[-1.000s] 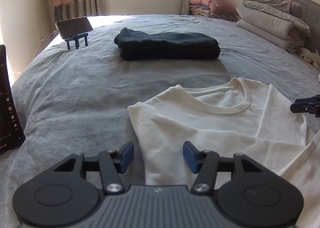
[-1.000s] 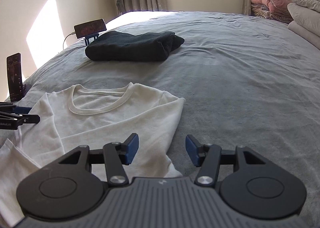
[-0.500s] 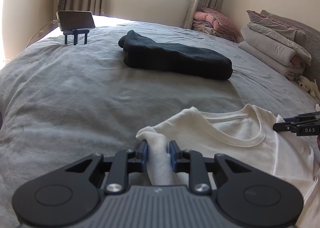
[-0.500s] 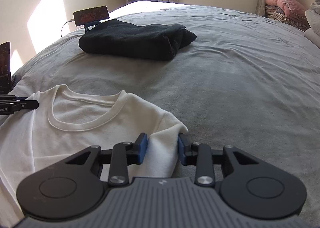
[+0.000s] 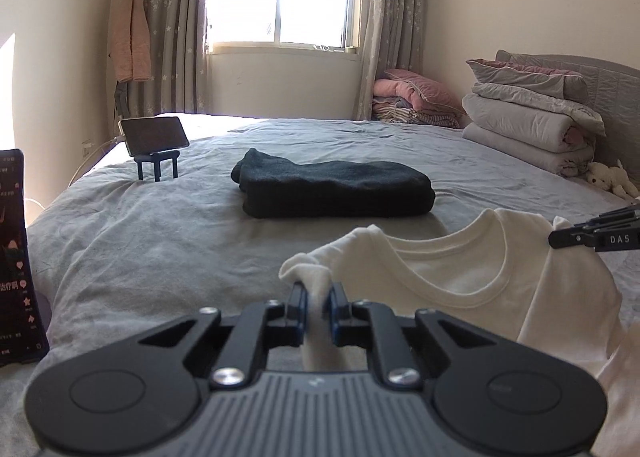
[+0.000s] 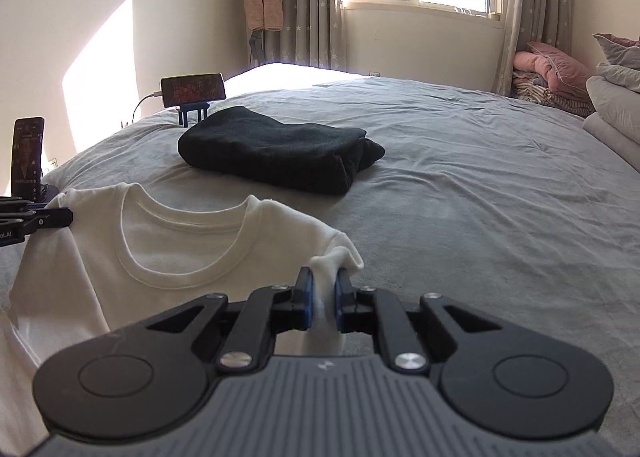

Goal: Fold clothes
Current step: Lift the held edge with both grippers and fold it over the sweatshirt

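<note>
A white T-shirt hangs by its shoulders above the grey bed, collar facing the far side. My left gripper is shut on the shirt's left shoulder fold. My right gripper is shut on the right shoulder fold of the same shirt. The right gripper's tip also shows at the right edge of the left wrist view, and the left gripper's tip shows at the left edge of the right wrist view. The shirt's lower part hangs out of sight below.
A folded dark garment lies on the grey bed beyond the shirt. A phone on a blue stand sits at the far left and another phone stands near left. Folded quilts and a plush toy lie at the right.
Both grippers went from open over the flat shirt to shut on its shoulders. They have since lifted the shoulders off the bed, and the view has tilted up toward the window.
</note>
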`<state>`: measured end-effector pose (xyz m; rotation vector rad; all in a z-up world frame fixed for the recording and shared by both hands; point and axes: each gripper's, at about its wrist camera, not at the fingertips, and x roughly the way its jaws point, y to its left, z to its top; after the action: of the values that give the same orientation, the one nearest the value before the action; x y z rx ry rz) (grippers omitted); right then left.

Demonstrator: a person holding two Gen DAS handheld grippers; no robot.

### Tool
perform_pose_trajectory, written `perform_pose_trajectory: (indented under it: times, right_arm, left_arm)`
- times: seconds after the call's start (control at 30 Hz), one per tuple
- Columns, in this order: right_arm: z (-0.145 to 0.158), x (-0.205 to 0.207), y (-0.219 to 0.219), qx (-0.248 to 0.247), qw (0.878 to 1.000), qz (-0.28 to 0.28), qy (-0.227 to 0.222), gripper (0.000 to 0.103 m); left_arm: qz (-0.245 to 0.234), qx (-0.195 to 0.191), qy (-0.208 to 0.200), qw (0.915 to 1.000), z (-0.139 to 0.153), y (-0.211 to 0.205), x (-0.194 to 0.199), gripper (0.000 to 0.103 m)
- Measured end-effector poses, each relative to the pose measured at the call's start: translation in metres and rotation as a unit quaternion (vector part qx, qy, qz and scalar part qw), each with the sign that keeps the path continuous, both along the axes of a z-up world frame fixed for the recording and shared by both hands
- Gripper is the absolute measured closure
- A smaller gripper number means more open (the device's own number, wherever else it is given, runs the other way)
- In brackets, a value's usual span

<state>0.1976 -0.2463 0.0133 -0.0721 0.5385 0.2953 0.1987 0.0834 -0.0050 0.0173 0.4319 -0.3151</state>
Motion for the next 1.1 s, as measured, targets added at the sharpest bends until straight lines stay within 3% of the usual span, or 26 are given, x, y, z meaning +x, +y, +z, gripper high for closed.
perform_pose_trajectory:
  times: [0.23, 0.57, 0.73, 1.1]
  right_arm:
    - [0.018, -0.047, -0.002, -0.005, 0.999, 0.002, -0.049, 0.092]
    - [0.021, -0.119, -0.01, -0.017, 0.996, 0.016, -0.085, 0.092]
    - [0.011, -0.152, -0.017, -0.026, 0.996, 0.03, -0.081, 0.093]
    - [-0.036, -0.19, -0.021, -0.049, 0.997, 0.053, -0.006, 0.093]
  left_arm:
    - [-0.009, 0.013, -0.041, 0.999, 0.017, 0.002, -0.046, 0.092]
    - [-0.038, 0.065, -0.082, 0.9937, 0.02, 0.0, -0.125, 0.092]
    - [-0.062, 0.105, -0.083, 0.9891, 0.011, 0.0, -0.16, 0.091]
    - [-0.081, 0.134, -0.02, 0.9875, -0.015, 0.006, -0.198, 0.091]
